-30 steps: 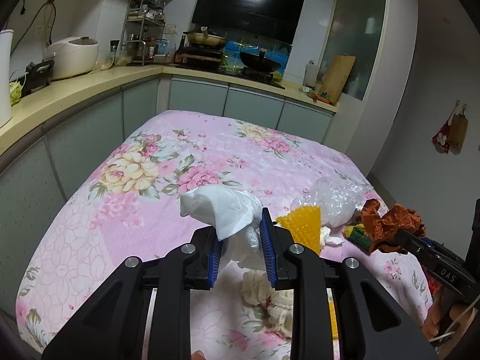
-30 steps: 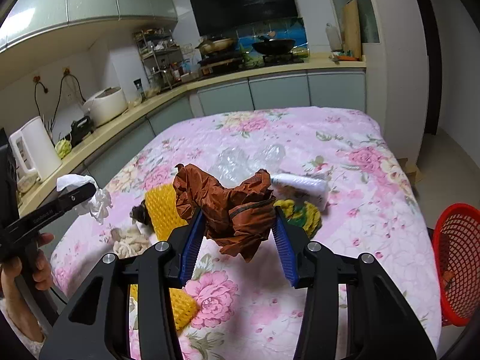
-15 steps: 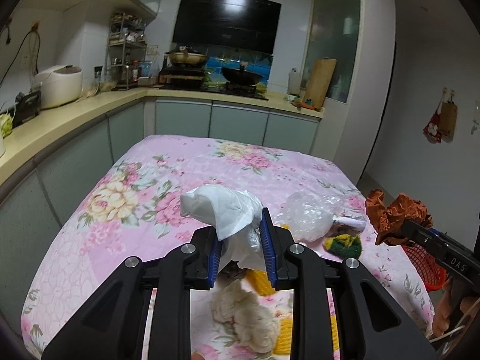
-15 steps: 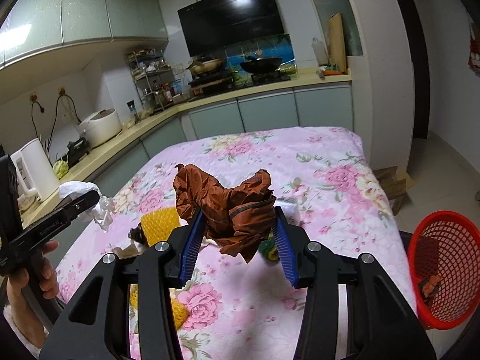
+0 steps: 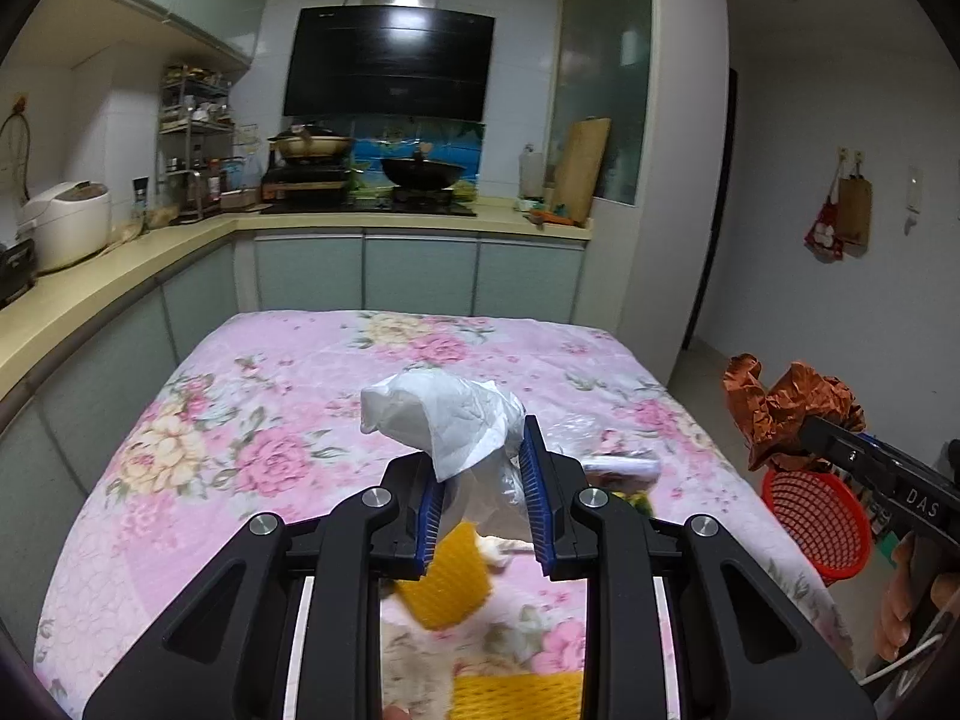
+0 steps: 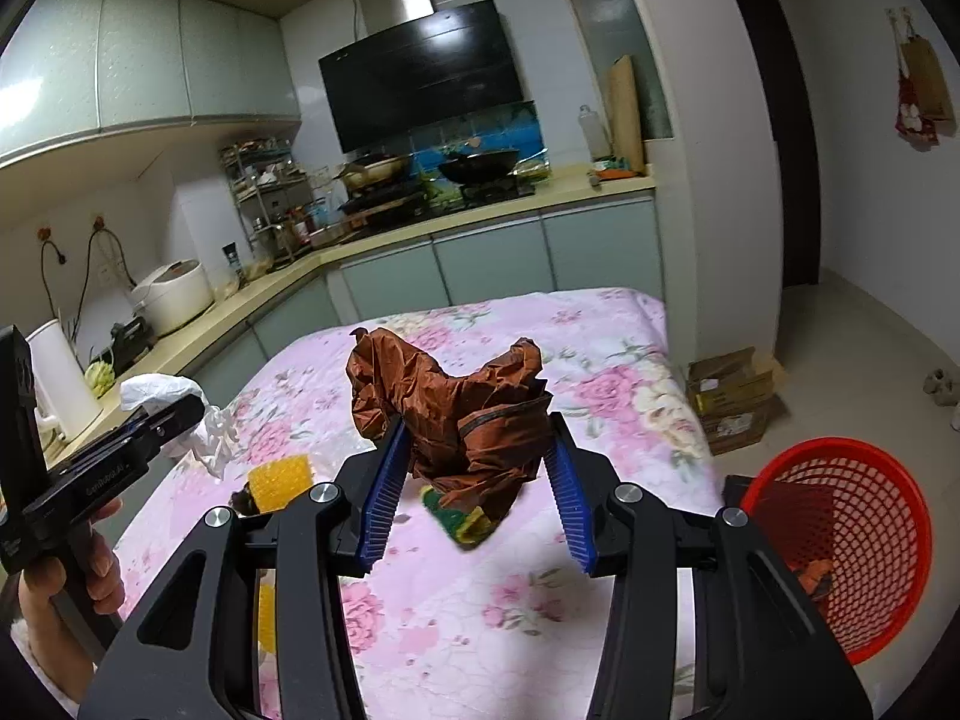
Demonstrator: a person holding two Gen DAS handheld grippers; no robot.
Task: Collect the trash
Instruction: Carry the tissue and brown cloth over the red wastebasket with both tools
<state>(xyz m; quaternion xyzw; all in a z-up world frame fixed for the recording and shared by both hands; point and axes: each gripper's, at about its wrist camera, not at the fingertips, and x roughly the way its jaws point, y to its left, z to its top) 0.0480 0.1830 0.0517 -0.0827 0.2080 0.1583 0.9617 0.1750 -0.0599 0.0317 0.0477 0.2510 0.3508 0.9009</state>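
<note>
My left gripper (image 5: 483, 504) is shut on a crumpled white tissue (image 5: 444, 414) and holds it above the flowered pink table (image 5: 240, 420). My right gripper (image 6: 474, 492) is shut on a crumpled brown wrapper (image 6: 462, 414), held above the table's right part. The wrapper also shows in the left wrist view (image 5: 780, 414), above the red mesh basket (image 5: 816, 522). The basket (image 6: 852, 540) stands on the floor right of the table and has some trash inside. The tissue also shows in the right wrist view (image 6: 162, 390).
On the table lie yellow foam netting (image 5: 450, 576), a green-yellow sponge (image 6: 462, 525), a clear plastic bag (image 5: 582, 426) and a whitish lump (image 5: 414, 666). Cardboard boxes (image 6: 732, 396) lie on the floor. A kitchen counter (image 5: 120, 258) runs left and behind.
Both grippers have risen and swung right with their loads. The brown wrapper now hangs close to the red basket, which has come further into view.
</note>
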